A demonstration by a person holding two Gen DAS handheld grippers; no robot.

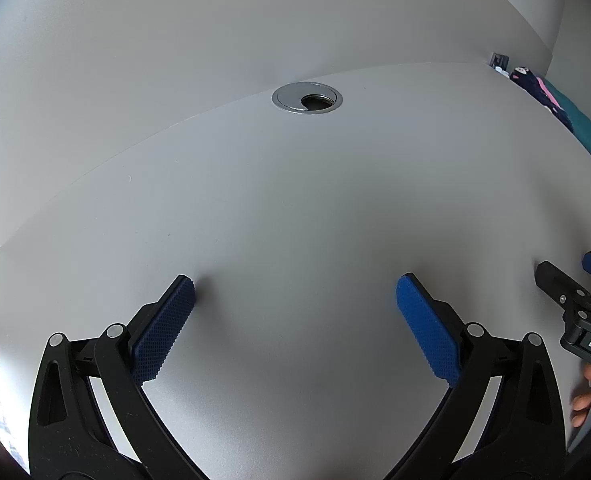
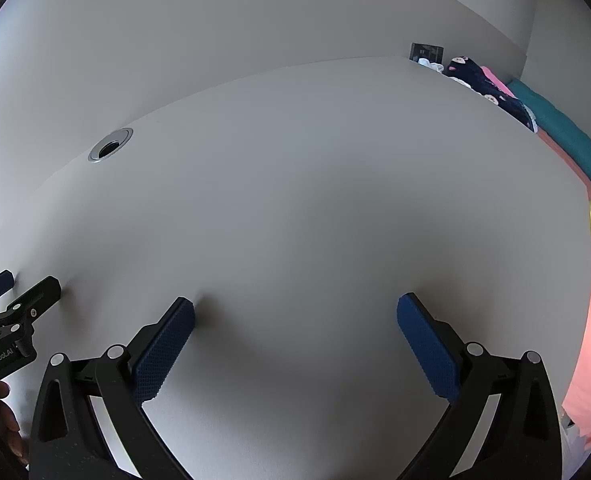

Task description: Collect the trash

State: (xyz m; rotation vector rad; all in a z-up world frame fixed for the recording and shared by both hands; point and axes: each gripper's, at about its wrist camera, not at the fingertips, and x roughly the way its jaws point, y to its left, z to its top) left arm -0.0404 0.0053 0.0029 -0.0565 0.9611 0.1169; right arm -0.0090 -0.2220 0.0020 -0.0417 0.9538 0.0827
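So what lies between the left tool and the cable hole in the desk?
Nothing: in the left wrist view the desk is bare from the open left tool up to the cable hole. No trash shows there.

White desk [image 2: 295, 200] with cable grommet [image 1: 307, 98], grey wall [image 1: 215, 20], teal bedding [image 2: 567, 128] beside.

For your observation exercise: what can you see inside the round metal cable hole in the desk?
Inside the cable grommet on the white desk, only a dark opening shows beside its partly closed silver cover. No cable or trash is visible; anything deeper is hidden in shadow.
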